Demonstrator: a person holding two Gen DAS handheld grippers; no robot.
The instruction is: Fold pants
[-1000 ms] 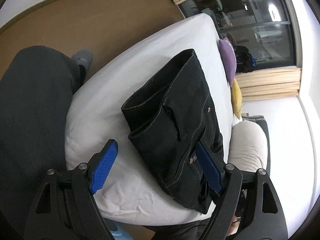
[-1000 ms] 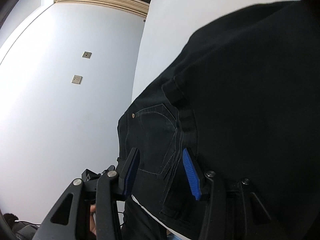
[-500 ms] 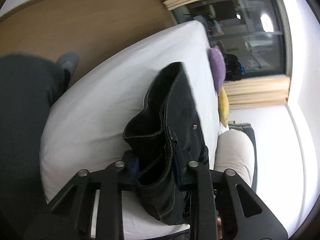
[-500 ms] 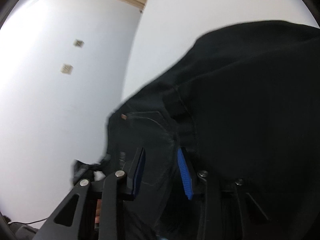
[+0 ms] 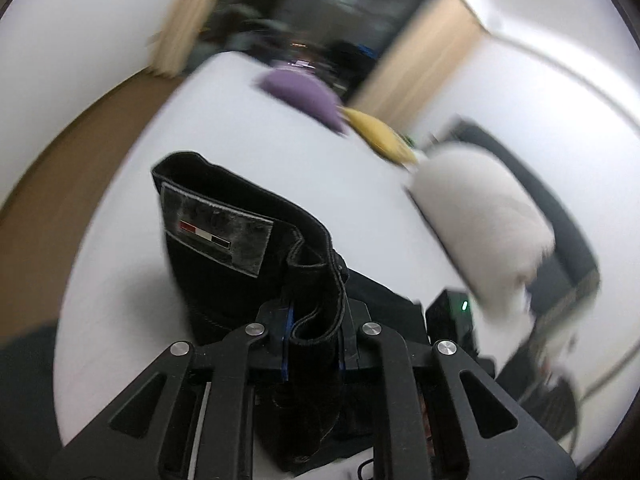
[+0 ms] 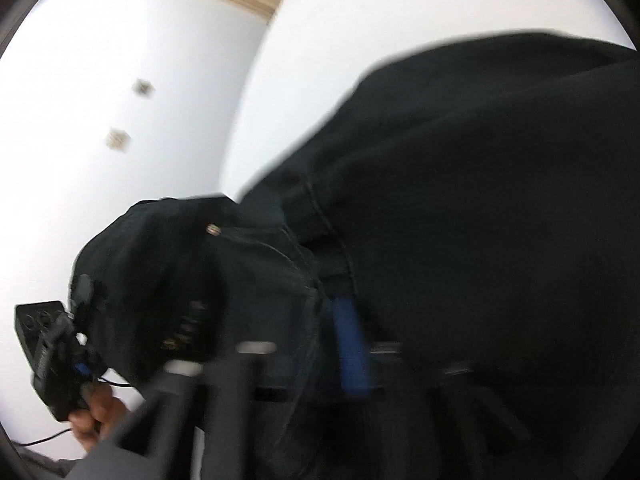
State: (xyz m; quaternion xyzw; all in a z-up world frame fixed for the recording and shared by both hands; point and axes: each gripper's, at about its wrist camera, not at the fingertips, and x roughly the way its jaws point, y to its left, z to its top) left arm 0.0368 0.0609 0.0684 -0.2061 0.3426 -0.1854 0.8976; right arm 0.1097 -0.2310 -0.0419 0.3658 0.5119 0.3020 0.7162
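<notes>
White smooth bed sheet (image 5: 132, 240) carries stiff black denim pants (image 5: 224, 256), both left gripper (image 5: 312, 344) and right gripper (image 6: 308, 348) clamped on bunched waistband folds near its front edge.

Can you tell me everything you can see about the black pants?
The black denim pants look thick and stiff, with pale stitching, a metal rivet and a grey waistband patch bearing a small red, white and black stripe. They are bunched up and partly lifted off the white bed. The left gripper pinches a waistband fold; the right gripper clamps cloth near the pocket, though that view is blurred.
</notes>
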